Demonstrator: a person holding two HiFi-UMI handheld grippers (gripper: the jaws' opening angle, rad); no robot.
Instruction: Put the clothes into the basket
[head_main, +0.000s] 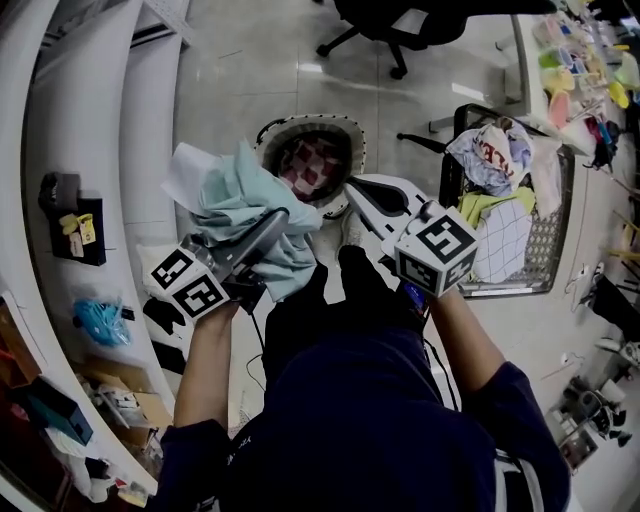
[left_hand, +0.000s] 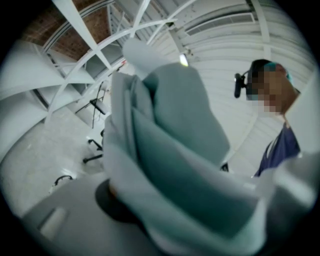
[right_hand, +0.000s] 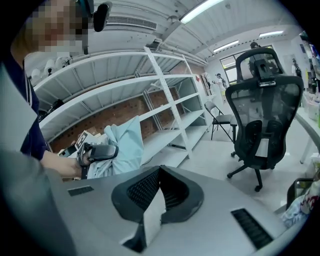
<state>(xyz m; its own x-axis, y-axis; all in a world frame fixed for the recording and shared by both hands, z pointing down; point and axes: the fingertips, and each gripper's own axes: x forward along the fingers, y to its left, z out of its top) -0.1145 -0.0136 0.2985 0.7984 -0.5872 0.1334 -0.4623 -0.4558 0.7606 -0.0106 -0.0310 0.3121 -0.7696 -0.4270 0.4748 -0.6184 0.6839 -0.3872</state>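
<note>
The left gripper (head_main: 275, 222) is clamped on a pale teal garment (head_main: 240, 205); in the left gripper view the bunched cloth fills the space between the jaws and hides the pads almost entirely; the right gripper (head_main: 360, 188) has its jaws together with nothing between them, the dark ribbed pads meeting in a narrow V in its own view; in the head view the two grippers sit side by side in front of the person, both pointing toward a round white basket (head_main: 262, 140) on the floor; the teal garment hangs at the basket's left side, its folds overlapping the rim; a red-and-white checked cloth (head_main: 315, 165) already lies inside; to the right stands a wire basket (head_main: 545, 250) heaped with mixed clothes (head_main: 495, 155); beyond are a black office chair (head_main: 400, 25) and, along the left, white shelving (head_main: 90, 150)
</note>
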